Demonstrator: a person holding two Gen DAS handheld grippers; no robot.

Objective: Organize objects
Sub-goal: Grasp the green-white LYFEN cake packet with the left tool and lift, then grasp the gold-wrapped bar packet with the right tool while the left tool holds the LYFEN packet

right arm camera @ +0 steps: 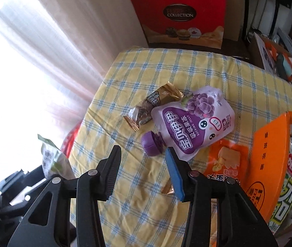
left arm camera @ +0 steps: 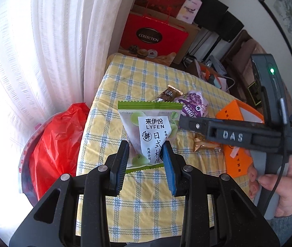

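- The left gripper is being kept narrowly closed on the green plum snack packet; the packet is being pinched by both pads at its lower half and is being carried upright above the desk.
- The right gripper is being held partly open with nothing between its fingers; the tip of its blue pad is being shown just beside the purple cap of the grape jelly pouch, at 1 o'clock from the gripper.
- The pouch is lying flat on the checked cloth near the desk centre.
- The brown candy wrapper is lying at 10 o'clock of the pouch, touching it.
- The orange box is being seen at 3 o'clock of the pouch.
- A hand is being seen on the right gripper's handle.
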